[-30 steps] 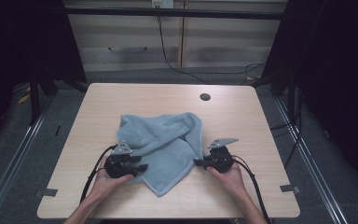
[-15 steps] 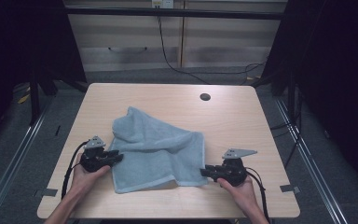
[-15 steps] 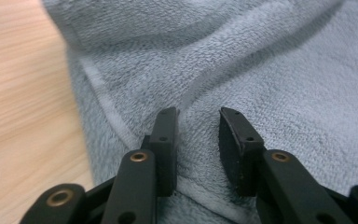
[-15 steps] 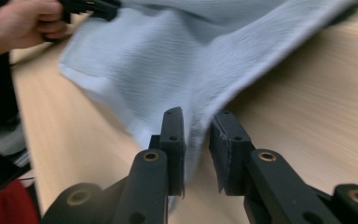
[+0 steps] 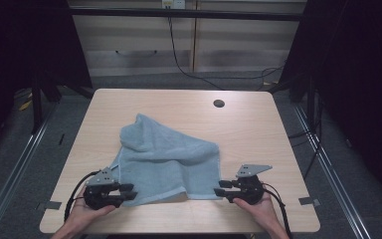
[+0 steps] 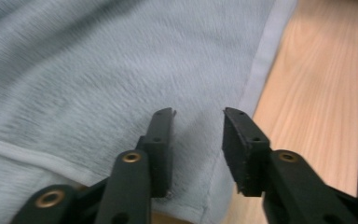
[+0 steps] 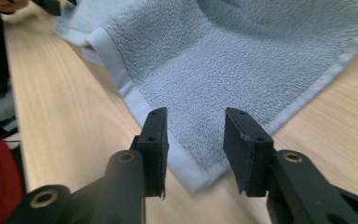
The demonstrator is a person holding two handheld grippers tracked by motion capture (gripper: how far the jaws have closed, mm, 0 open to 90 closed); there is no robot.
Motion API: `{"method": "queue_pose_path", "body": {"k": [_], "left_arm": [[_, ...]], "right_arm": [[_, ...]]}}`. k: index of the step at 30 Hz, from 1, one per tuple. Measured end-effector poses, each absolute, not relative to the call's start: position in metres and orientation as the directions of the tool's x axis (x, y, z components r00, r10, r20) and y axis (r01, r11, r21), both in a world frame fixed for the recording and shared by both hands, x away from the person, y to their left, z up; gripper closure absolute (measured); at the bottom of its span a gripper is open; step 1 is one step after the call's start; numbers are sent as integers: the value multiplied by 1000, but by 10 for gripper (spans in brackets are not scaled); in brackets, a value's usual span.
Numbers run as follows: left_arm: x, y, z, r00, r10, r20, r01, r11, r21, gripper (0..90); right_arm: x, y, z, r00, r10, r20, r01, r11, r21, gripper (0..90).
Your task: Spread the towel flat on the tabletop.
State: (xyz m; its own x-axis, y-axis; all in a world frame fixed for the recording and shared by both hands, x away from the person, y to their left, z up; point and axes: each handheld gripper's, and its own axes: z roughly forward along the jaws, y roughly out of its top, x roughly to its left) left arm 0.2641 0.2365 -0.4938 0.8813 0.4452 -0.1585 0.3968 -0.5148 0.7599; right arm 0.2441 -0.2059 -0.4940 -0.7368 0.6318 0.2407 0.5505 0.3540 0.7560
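Note:
A light blue towel (image 5: 169,159) lies partly spread on the wooden table (image 5: 258,134), with one rumpled fold at its far left. My left gripper (image 5: 132,191) rests at the towel's near left corner. Its jaws are open over the hemmed edge of the towel (image 6: 98,70), holding nothing (image 6: 198,140). My right gripper (image 5: 218,191) sits at the near right corner. It is open too (image 7: 196,140), and the corner of the towel (image 7: 242,60) lies flat on the wood between and just ahead of its jaws.
A round dark cable hole (image 5: 219,103) is set in the table's far side. Bare wood surrounds the towel on the right and at the back. Both hands rest close to the near table edge. Dark floor and metal rails flank the table.
The two grippers drew the towel's near corners apart and toward the near edge, spreading it. Both jaws now stand open and the corners lie flat on the table.

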Motion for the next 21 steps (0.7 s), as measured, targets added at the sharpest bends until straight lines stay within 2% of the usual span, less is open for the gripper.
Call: {"method": "queue_pose_path", "body": {"k": [3, 6, 8, 11, 13, 14, 15, 18, 20, 21], "left_arm": [[264, 234, -501, 887, 439, -147, 394, -551, 736, 513], [264, 240, -502, 879, 453, -149, 401, -533, 745, 487], [263, 244, -502, 871, 476, -122, 398, -538, 743, 478], [261, 248, -505, 870, 473, -138, 401, -517, 757, 454], [256, 248, -506, 875, 473, -100, 372, -526, 765, 455], [253, 247, -506, 874, 480, -71, 359, -541, 760, 515], [252, 247, -505, 877, 478, -55, 348, -551, 759, 515], [249, 246, -505, 878, 475, -66, 351, -543, 763, 657], [249, 246, -504, 873, 479, -97, 378, -537, 754, 777], [250, 246, -505, 869, 480, -120, 395, -526, 753, 812]], "right_arm": [[249, -200, -498, -738, 638, 220, 548, 376, 747, 525], [250, -197, -505, -741, 651, 162, 528, 417, 740, 476], [248, -197, -505, -742, 652, 159, 526, 418, 740, 465], [243, -196, -507, -759, 636, 140, 500, 431, 751, 451], [238, -195, -508, -769, 630, 107, 473, 449, 758, 451], [233, -192, -507, -779, 623, 64, 448, 482, 753, 452], [233, -192, -507, -779, 623, 64, 448, 482, 753, 452], [229, -191, -506, -780, 624, 47, 443, 498, 746, 496], [227, -192, -505, -778, 626, 54, 451, 497, 741, 662], [226, -193, -505, -781, 622, 60, 450, 493, 744, 703]]}}
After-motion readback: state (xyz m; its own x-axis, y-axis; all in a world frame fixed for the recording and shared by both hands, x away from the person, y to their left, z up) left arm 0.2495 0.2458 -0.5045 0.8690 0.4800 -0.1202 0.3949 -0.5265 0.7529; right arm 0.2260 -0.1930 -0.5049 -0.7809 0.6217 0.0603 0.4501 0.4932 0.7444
